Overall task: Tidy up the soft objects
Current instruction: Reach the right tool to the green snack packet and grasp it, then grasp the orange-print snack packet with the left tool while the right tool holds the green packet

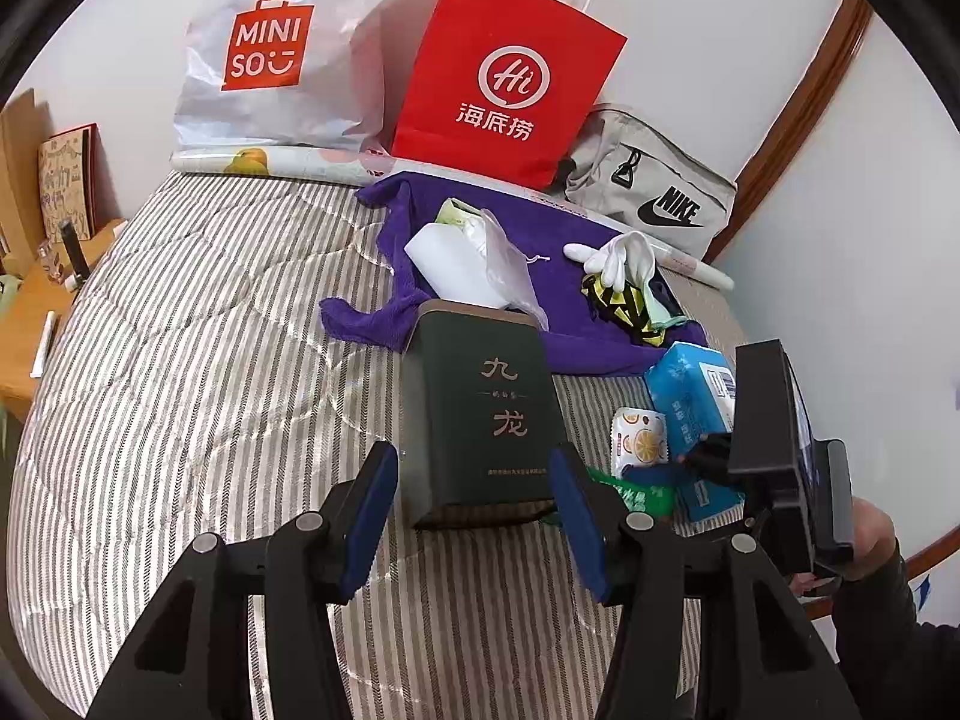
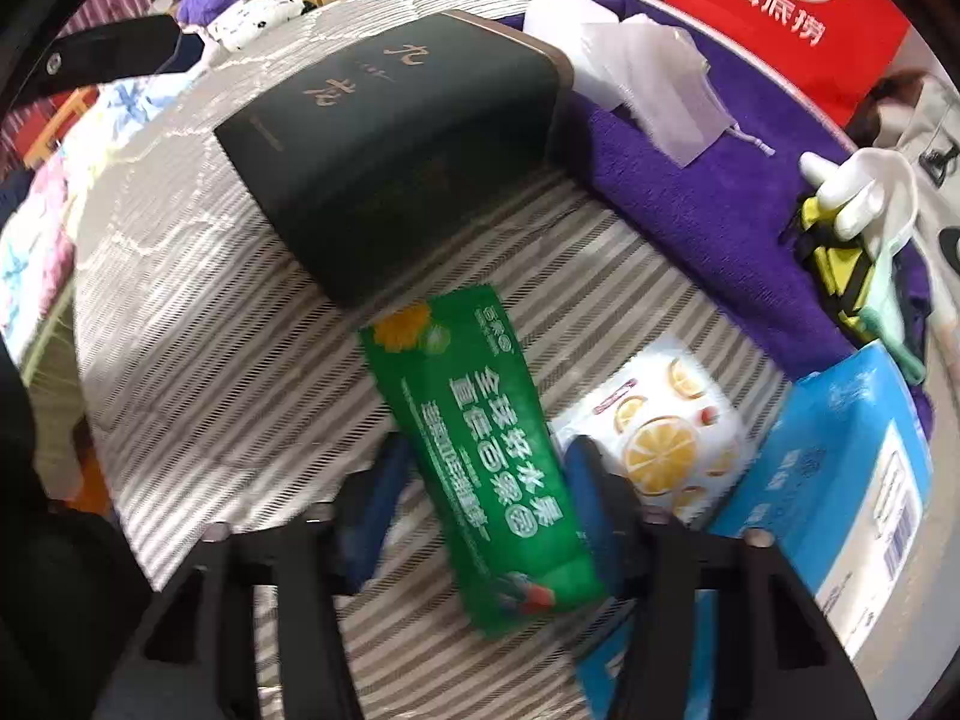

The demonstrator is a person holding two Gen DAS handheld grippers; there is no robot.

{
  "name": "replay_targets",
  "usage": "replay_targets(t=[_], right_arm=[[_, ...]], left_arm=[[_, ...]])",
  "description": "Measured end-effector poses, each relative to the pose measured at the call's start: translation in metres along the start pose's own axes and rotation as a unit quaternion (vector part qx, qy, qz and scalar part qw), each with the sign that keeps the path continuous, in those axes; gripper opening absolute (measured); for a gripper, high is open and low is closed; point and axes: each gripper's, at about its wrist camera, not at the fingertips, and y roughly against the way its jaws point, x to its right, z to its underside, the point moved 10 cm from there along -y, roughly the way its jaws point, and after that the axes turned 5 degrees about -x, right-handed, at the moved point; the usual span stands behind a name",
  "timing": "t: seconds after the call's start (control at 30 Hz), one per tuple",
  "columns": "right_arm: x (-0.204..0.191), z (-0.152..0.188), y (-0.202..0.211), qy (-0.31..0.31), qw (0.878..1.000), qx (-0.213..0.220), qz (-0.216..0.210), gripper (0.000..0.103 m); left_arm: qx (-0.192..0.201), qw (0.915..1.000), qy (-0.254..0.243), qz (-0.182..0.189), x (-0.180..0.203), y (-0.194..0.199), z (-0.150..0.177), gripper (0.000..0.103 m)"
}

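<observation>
Glossy plastic green packet [image 2: 486, 468], striped cloth bedcover [image 2: 240, 396]

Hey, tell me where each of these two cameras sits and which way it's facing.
Left wrist: on the left tongs, angled down across the striped bed at the dark green box; the right tongs and a hand show at right.
Right wrist: on the right tongs, looking steeply down at the green packet between its blue pads.
Shared: green box, purple towel, lemon-print pack, blue tissue pack, red bag.
</observation>
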Motion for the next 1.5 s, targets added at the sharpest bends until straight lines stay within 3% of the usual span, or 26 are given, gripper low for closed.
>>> replay_targets(t=[0.1,0.27,0.5,0.73,0.83,1.03,1.23,1.5], right_arm=[[-0.007,0.005,0.004,0.006,1.000,0.005,0.016,0.034],[-0.025,0.025,0.015,-0.027,0.999,0.032,-0.019,0.027],[-0.023,0.070,0.034,-0.108,0.989,0.096,-0.020,0.018],[-0.008,0.120,0.049,-0.170,0.978,0.124,-0.001,0.018],[0.009,0.143,0.055,-0.198,0.971,0.132,0.022,0.018],[0.042,0.175,0.062,-0.237,0.961,0.136,0.047,0.018],[0.067,0.193,0.060,-0.256,0.956,0.133,0.059,0.018],[0.073,0.194,0.060,-0.241,0.960,0.135,0.054,0.018]], left_arm=[[0.002,1.0000,0.001,0.003,0.000,0.003,0.003,0.050],[-0.005,1.0000,-0.006,0.004,0.007,0.002,0.013,0.050],[-0.024,0.9987,-0.046,0.000,0.042,-0.008,0.037,0.050],[-0.039,0.9896,-0.136,-0.028,0.099,-0.027,0.058,0.054],[-0.039,0.9848,-0.166,-0.034,0.118,-0.039,0.056,0.063],[-0.067,0.9739,-0.210,-0.054,0.147,-0.076,0.042,0.066],[-0.116,0.9672,-0.220,-0.053,0.158,-0.116,0.044,0.067],[-0.152,0.9604,-0.223,-0.068,0.159,-0.150,0.044,0.067]])
